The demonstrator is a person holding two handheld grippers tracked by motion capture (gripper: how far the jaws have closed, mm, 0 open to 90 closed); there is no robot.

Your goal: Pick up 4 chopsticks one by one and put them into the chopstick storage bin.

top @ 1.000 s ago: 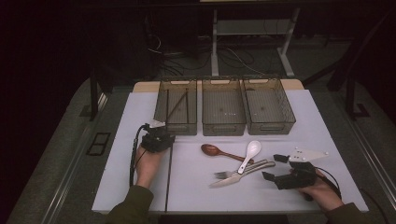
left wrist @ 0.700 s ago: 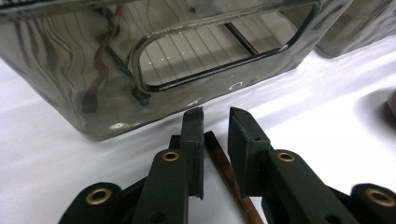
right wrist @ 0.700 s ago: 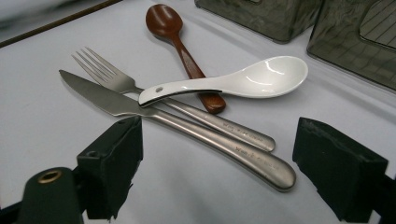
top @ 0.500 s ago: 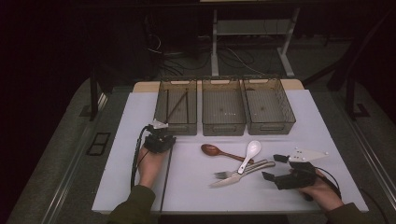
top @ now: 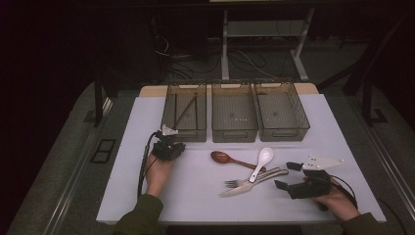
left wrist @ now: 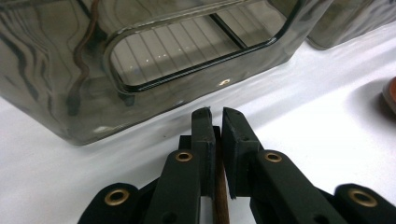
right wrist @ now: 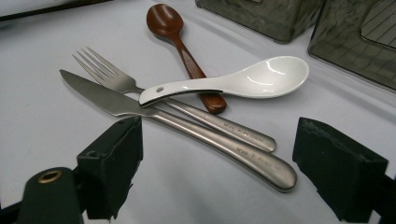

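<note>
Left gripper (top: 169,147) sits at the near wall of the left bin (top: 186,131), jaws clenched almost together; they have just been closing. In the left gripper view a thin brown stick (left wrist: 220,200) runs up between the jaws, pinched there, probably a chopstick; its far end is hidden by the jaws. Two dark sticks (top: 188,108) lie crossed inside the left bin. The middle bin (top: 234,132) and right bin (top: 284,131) stand beside it in a row at the back of the white desk (top: 127,161).

Right gripper (top: 286,176) rests low on the desk at the right, jaws released and wide apart, nothing between them. Just in front of it lies the cutlery pile: knife (right wrist: 187,128) and fork (right wrist: 154,95) side by side, white ceramic spoon (right wrist: 243,81) lying across their handles, wooden spoon (right wrist: 180,44) beneath the white one, bowl pointing away from the gripper. The knife's handle end is nearest to the right jaws, not touching them.
</note>
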